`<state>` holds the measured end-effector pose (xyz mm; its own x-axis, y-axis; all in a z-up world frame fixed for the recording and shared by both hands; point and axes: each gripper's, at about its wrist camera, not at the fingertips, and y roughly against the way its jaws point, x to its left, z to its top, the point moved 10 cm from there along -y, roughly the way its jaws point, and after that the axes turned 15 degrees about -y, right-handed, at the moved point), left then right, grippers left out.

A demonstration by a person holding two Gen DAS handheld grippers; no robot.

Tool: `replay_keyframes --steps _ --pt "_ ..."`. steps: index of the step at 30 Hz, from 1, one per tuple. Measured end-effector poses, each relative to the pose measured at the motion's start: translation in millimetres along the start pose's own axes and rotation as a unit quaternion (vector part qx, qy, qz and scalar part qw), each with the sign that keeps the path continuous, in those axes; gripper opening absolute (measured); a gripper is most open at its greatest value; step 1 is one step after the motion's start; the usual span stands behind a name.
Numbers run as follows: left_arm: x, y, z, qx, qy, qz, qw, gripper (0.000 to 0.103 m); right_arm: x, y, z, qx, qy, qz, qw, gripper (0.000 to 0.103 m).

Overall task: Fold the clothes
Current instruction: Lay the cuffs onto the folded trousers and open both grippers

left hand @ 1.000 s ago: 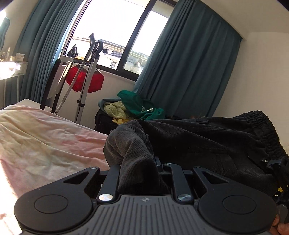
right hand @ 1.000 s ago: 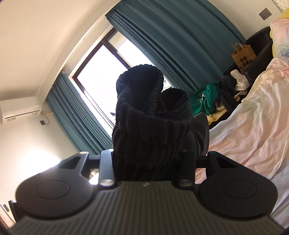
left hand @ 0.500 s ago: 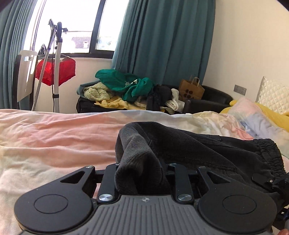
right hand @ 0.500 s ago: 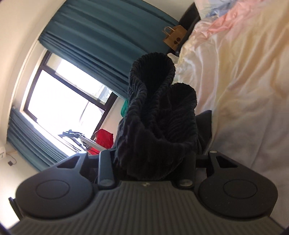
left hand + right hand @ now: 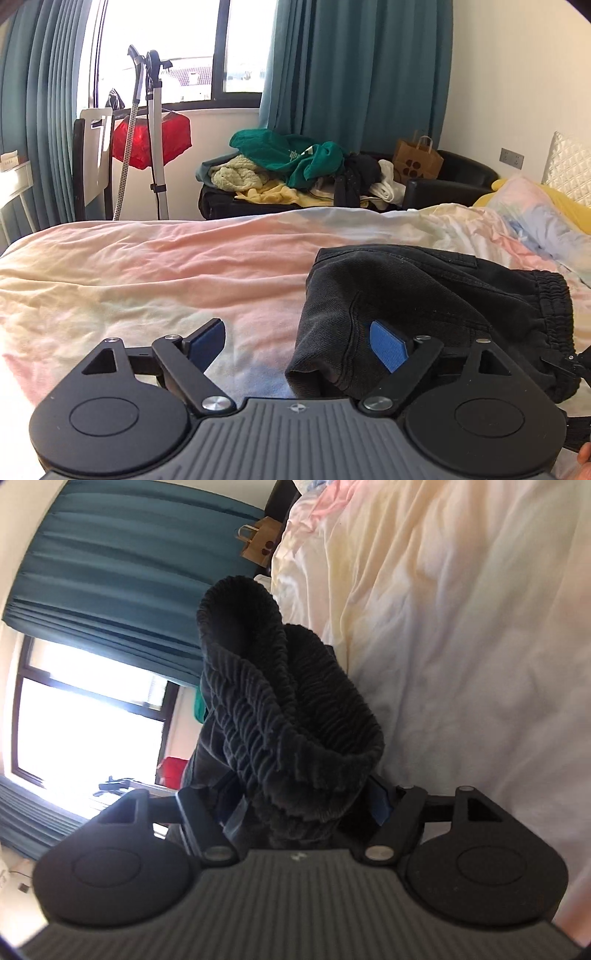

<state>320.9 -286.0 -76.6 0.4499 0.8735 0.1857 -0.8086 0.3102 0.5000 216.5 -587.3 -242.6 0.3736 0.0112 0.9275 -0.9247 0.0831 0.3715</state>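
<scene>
Trousers (image 5: pixel 436 295): charcoal black, ribbed waistband
Bedsheet (image 5: pixel 147 266): pale pink, cream and yellow washes, blue toward the head end
Left gripper (image 5: pixel 295 345): black, blue pads
Curtains (image 5: pixel 354 74): teal
Clothes heap (image 5: pixel 288 162): green, cream, yellow, white
Hanging cloth (image 5: pixel 151 136): red, perhaps a garment
Paper bag (image 5: pixel 417 158): brown, dark print

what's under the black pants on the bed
The black pants lie on the pastel bedsheet, which shows all around them. Whatever sits directly beneath the cloth is covered.
</scene>
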Motion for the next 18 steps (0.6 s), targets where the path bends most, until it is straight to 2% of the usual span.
replay_keyframes --steps 3,6,8,12,18 --pt "9.1 37.0 8.0 -0.008 -0.006 0.000 1.0000 0.097 17.9 36.9 -3.2 -0.030 0.063 -0.023 0.997 0.074" --pt "7.8 77.2 15.7 -0.021 -0.019 -0.011 0.9995 0.100 41.6 74.0 -15.2 -0.052 0.137 -0.031 0.989 0.074" --pt "5.2 105.5 19.4 -0.035 -0.029 -0.012 0.9989 0.101 59.8 98.7 -27.1 -0.067 0.191 -0.031 0.979 0.074" --pt "-2.8 161.4 20.0 -0.061 -0.048 -0.016 0.9969 0.103 91.1 140.3 -44.9 -0.084 0.295 -0.030 0.951 0.074" --pt "-11.6 225.4 3.3 -0.078 -0.064 -0.016 0.9948 0.103 110.6 189.2 -84.9 -0.079 0.364 -0.002 0.928 0.074"
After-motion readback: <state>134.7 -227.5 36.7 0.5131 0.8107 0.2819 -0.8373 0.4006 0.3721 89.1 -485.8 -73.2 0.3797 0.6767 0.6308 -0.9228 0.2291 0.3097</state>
